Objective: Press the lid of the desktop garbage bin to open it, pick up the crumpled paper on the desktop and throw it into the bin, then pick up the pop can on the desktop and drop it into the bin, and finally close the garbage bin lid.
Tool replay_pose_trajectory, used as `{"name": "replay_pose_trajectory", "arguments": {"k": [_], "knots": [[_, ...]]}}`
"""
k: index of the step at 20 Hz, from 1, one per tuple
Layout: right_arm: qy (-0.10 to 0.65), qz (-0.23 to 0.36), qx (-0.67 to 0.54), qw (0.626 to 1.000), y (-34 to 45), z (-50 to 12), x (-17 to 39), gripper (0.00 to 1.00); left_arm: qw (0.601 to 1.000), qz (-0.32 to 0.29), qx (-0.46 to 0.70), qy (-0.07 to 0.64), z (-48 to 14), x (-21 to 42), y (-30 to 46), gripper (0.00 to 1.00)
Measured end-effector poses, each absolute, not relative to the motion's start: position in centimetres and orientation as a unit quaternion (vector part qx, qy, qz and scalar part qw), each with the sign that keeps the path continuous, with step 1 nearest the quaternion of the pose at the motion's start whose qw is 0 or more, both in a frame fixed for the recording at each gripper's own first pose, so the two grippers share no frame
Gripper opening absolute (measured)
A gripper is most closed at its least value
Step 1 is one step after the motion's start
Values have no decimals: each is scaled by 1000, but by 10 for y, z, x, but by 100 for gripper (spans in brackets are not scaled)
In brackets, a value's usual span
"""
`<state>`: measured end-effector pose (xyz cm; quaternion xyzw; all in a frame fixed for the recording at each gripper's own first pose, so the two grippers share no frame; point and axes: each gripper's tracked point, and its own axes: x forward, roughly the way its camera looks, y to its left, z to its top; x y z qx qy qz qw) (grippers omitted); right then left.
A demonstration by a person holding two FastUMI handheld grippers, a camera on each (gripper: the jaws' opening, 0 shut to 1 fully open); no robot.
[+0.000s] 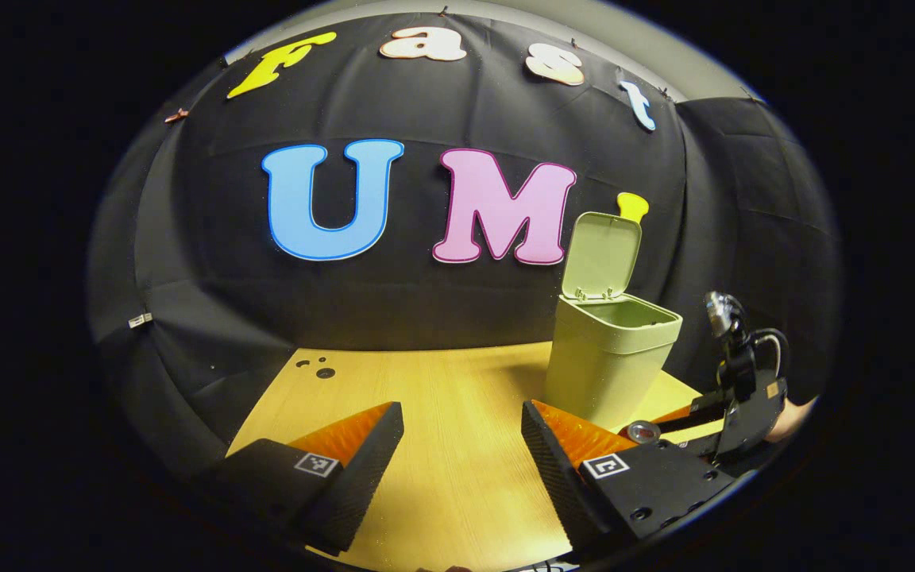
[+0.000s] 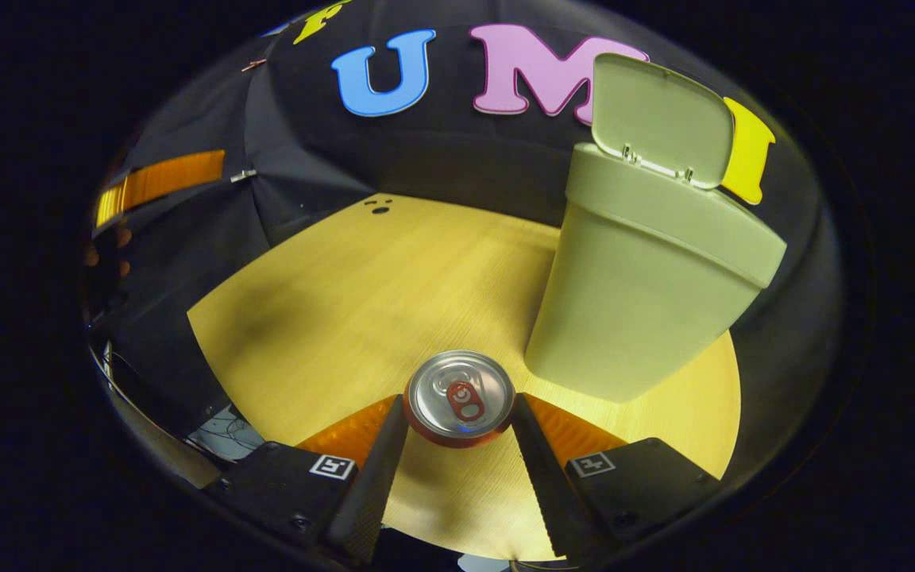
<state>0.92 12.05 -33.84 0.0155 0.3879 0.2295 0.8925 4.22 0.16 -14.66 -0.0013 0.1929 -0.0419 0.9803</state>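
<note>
The pale green bin (image 1: pixel 608 365) stands on the wooden table (image 1: pixel 442 381) with its lid (image 1: pixel 600 254) hinged up and open. In the right gripper view the bin (image 2: pixel 640 302) rises just right of centre, its lid (image 2: pixel 660 131) upright behind it. My right gripper (image 2: pixel 457 425) is shut on the pop can (image 2: pixel 461 397), an upright silver-topped can with a red tab, both fingers against its sides. The left gripper view shows that can (image 1: pixel 643 432) low beside the bin's base, in the right gripper (image 1: pixel 652 429). My left gripper (image 1: pixel 461 425) is open over bare table.
The table (image 2: pixel 346 302) ends at black cloth at the back and both sides. A few small dark holes (image 1: pixel 318 369) mark its far left corner. In the right gripper view the left gripper (image 2: pixel 164 179) sits far left, with cables (image 2: pixel 219 429) below the table's near edge.
</note>
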Motion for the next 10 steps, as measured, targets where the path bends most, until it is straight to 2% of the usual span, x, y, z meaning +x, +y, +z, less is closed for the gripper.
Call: {"name": "replay_pose_trajectory", "arguments": {"k": [10], "knots": [[258,214,52,941,98,-199,86,82,980,-60,-3,188,-146,54,-12,96]]}}
